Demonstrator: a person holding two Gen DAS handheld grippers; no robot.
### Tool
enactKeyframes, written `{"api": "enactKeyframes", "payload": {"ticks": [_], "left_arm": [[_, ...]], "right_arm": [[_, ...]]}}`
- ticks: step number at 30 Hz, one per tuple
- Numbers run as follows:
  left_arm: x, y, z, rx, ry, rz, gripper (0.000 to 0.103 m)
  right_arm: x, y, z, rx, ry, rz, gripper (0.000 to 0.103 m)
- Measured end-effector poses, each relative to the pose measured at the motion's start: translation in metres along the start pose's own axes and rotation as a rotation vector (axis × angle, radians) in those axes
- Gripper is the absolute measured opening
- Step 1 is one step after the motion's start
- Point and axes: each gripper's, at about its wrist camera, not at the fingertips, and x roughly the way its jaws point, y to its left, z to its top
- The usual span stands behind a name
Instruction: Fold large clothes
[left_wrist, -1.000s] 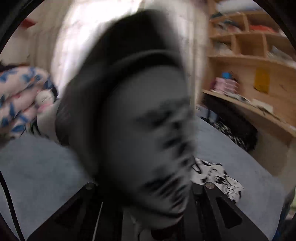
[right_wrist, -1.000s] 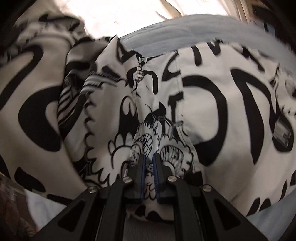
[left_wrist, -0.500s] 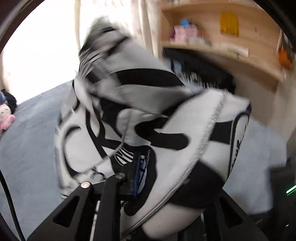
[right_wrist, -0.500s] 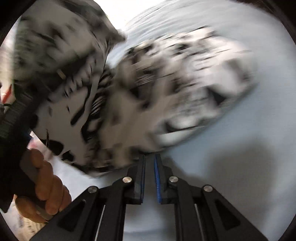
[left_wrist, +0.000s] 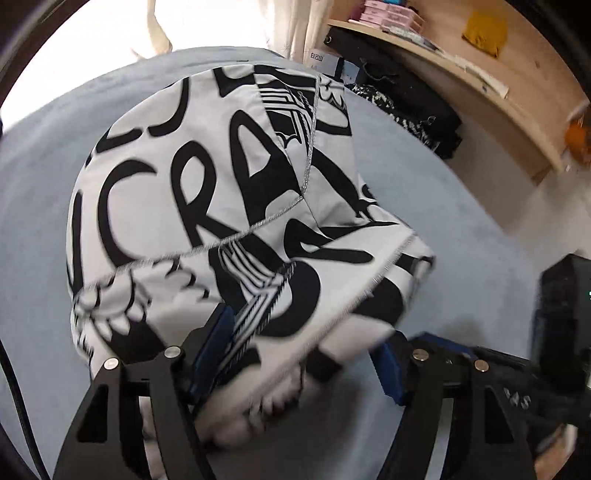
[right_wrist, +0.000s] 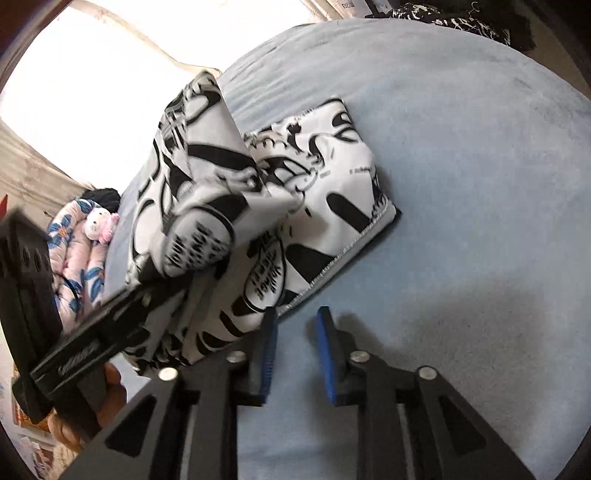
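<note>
The black-and-white printed garment (right_wrist: 295, 206) lay part-folded on the blue bed (right_wrist: 461, 184), centre-left of frame. Soft and limp, it looked best pinched at a stitched hem. The left gripper (left_wrist: 299, 354) stood apart around cloth; the right gripper (right_wrist: 295, 332) apart, empty.

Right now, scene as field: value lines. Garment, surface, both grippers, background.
garment: black-and-white graphic-print garment, partly folded, one flap raised
surface: light blue bed cover
left gripper: jaws wide apart, garment fabric draped between and over them
right gripper: jaws apart, nothing between them, just beside the garment's near edge
left of bed: floral pillow with a small plush toy on it
right of bed: wooden shelf, dark clothes piled below it
</note>
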Motion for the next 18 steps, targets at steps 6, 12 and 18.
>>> {"api": "enactKeyframes", "payload": {"ticks": [6, 12, 18], "left_arm": [[-0.054, 0.035, -0.024, -0.112, -0.068, -0.068, 0.081], [-0.097, 0.068, -0.032, -0.202, -0.179, 0.037, 0.081], [-0.092, 0.115, -0.046, -0.292, -0.166, 0.195, 0.081]], "right_arm": [[-0.007, 0.021, 0.014, -0.004, -0.012, 0.058, 0.047], [0.002, 0.033, 0.026, 0.002, 0.017, 0.087, 0.052], [0.027, 0.040, 0.047, 0.032, 0.065, 0.106, 0.052]]}}
